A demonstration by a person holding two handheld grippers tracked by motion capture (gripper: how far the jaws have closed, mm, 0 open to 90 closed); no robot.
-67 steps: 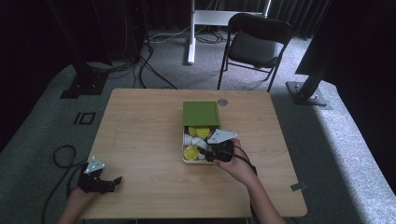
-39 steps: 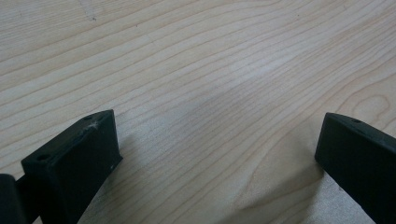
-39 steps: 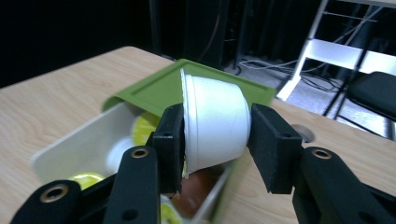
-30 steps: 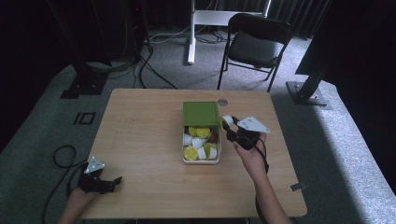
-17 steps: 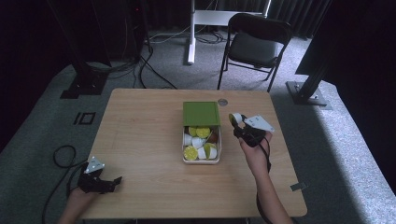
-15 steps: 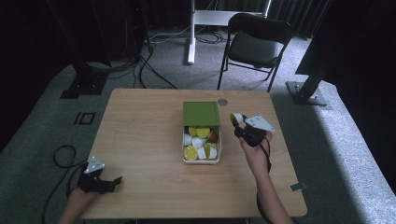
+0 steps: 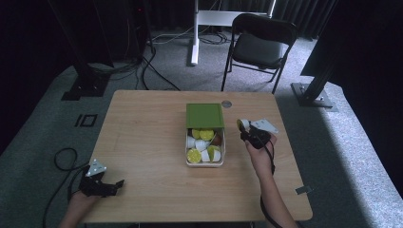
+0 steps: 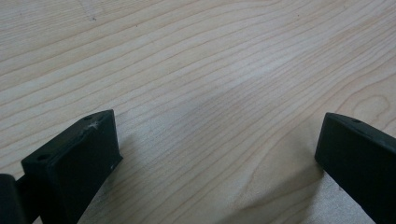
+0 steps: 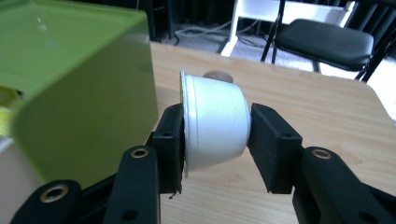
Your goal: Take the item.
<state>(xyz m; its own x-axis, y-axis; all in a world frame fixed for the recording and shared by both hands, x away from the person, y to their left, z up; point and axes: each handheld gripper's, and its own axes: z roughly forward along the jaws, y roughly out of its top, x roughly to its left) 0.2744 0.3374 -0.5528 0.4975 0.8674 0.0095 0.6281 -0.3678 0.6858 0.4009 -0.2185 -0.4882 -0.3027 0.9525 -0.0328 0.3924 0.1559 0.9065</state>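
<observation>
The high view looks forward and down from above the person's side onto the whole pale wooden bench [image 7: 152, 137], with a black folding chair [image 7: 259, 45] beyond it. The left gripper view rides very low, facing close down at bare wood grain. The right gripper view looks level across the bench, sharing the square green-lidded box [image 9: 70, 79] [image 7: 204, 115] and the chair [image 9: 322, 39] with the high view.

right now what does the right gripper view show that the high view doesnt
Right gripper view alone: the white capsule lies sideways, pinched rim and base between the right claw pads.

High view alone: the box is open, full of yellow-topped and white capsules, and the left claw rests at the table's near left corner.

Both: green lid, wooden table, black chair.
</observation>
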